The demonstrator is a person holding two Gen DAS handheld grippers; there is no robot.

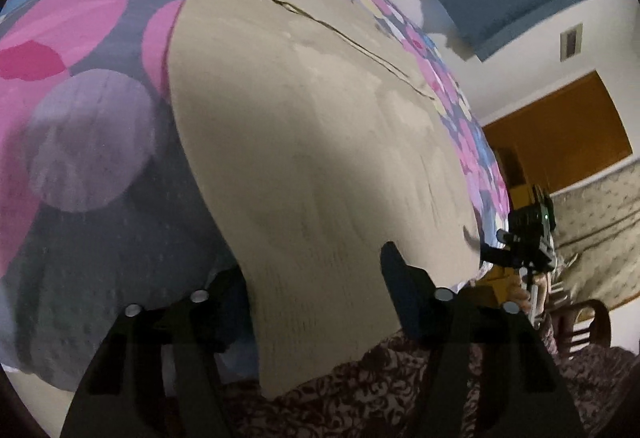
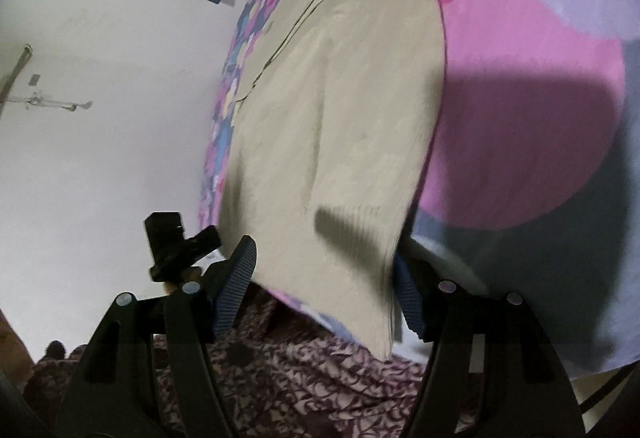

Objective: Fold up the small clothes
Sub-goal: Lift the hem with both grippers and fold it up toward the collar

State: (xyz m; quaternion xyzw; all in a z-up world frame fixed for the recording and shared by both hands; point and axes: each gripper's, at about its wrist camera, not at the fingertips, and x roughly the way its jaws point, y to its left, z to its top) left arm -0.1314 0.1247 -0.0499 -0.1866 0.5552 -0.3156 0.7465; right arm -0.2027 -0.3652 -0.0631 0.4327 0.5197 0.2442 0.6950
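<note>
A beige ribbed garment (image 1: 304,142) lies flat on a bed sheet with big pink, lilac and yellow spots (image 1: 80,50); its near hem hangs over the bed's edge. My left gripper (image 1: 316,278) is open, its jaws on either side of the hem's left part. My right gripper (image 2: 324,278) is open too, its blue ribbed pads (image 2: 236,278) on either side of the hem's right part (image 2: 340,174). The right gripper shows in the left wrist view (image 1: 528,238), the left gripper in the right wrist view (image 2: 176,242).
The person's dark floral clothing (image 2: 304,378) fills the bottom of both views. A white wall (image 2: 100,118), a brown door (image 1: 560,126) and a patterned sofa (image 1: 600,230) lie beyond the bed.
</note>
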